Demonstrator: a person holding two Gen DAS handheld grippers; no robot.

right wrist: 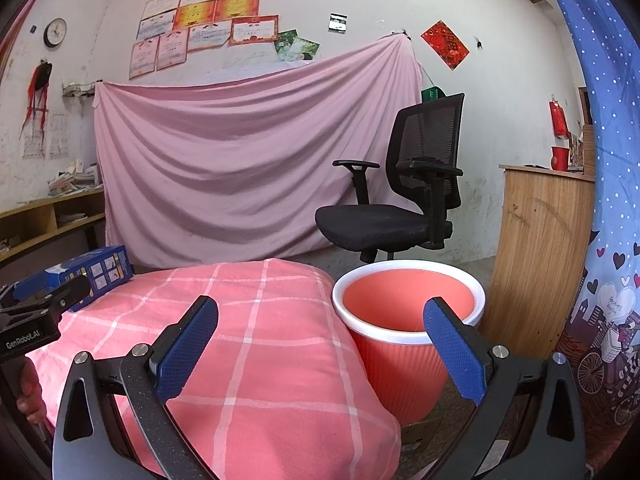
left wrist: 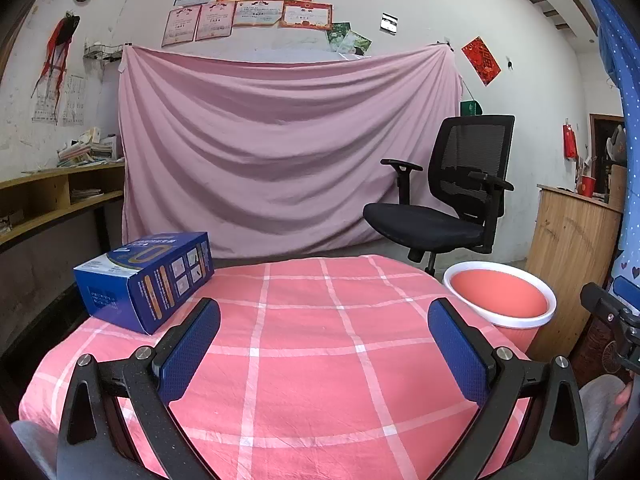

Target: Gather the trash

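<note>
L gripper (left wrist: 324,328) spread wide, holding nothing, over pink checked cloth (left wrist: 304,344). R gripper (right wrist: 320,328) likewise spread, empty. Blue box (left wrist: 146,280) on cloth's far-left corner; print illegible. Pink bin (right wrist: 404,320) beside table, R side. L unit marked "GenRobot.AI".

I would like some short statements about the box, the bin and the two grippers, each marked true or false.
1. The blue box lies on the pink checked cloth. True.
2. The left gripper is shut on the box. False: it is open and holds nothing.
3. The pink bin stands beside the covered surface, on its right. True.
4. The bin is full of trash. False: no trash shows in the part of its inside that is in view.
5. The right gripper is open. True.
</note>
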